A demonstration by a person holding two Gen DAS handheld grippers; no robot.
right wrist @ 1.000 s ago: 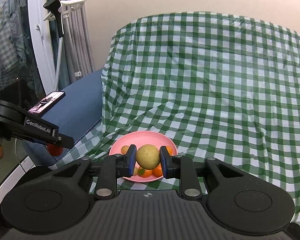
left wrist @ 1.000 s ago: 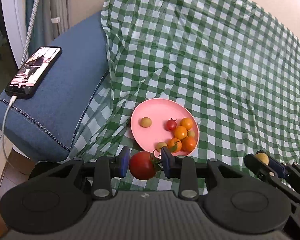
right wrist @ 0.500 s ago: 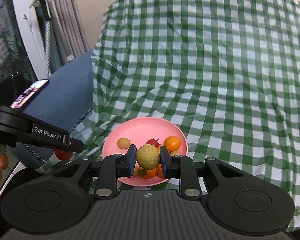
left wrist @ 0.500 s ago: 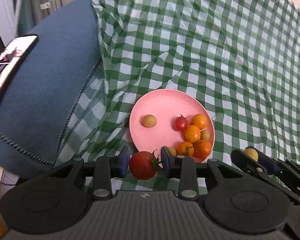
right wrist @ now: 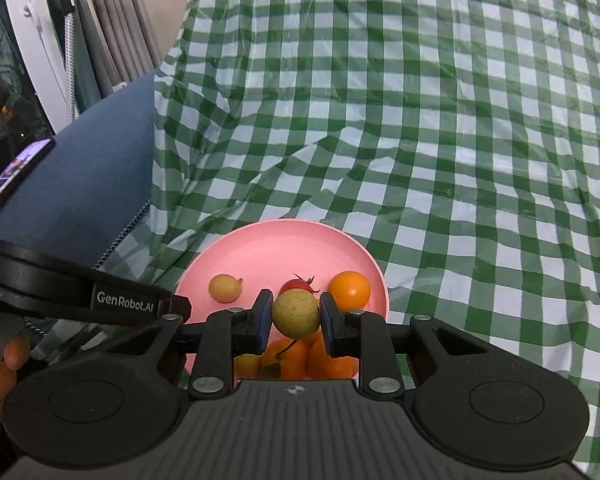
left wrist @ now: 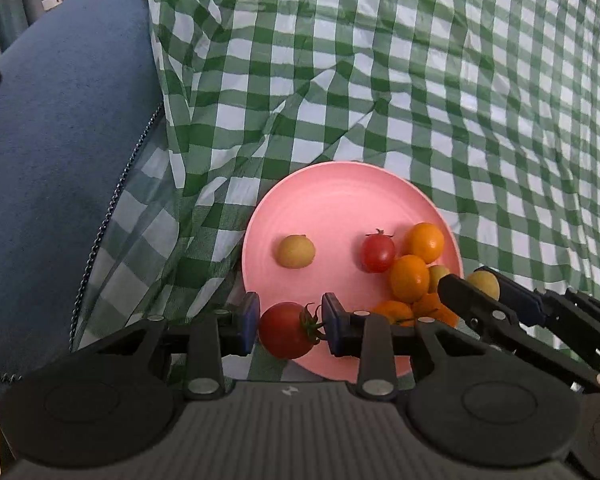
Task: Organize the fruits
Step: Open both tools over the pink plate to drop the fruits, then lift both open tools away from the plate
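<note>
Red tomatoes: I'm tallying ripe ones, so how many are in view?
2. A big tomato is gripped in the left tool over the plate's near edge; a small tomato lies on the plate beside the orange fruits. Others may be hidden behind the tools.

Pink plate [left wrist: 340, 196] on checked cloth holds approx. six small fruits, i.e. yellow one [left wrist: 295, 251] alone at left, red tomato [left wrist: 377, 251] w/ oranges [left wrist: 409, 278] bunched right; big tomato [left wrist: 286, 330] and yellow-green fruit [right wrist: 296, 313] each clamped above near rim.

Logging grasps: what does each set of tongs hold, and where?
Left tongs clamp the red tomato across its sides, stem end against one pad. Right tongs clamp the yellow-green fruit across its middle.
</note>
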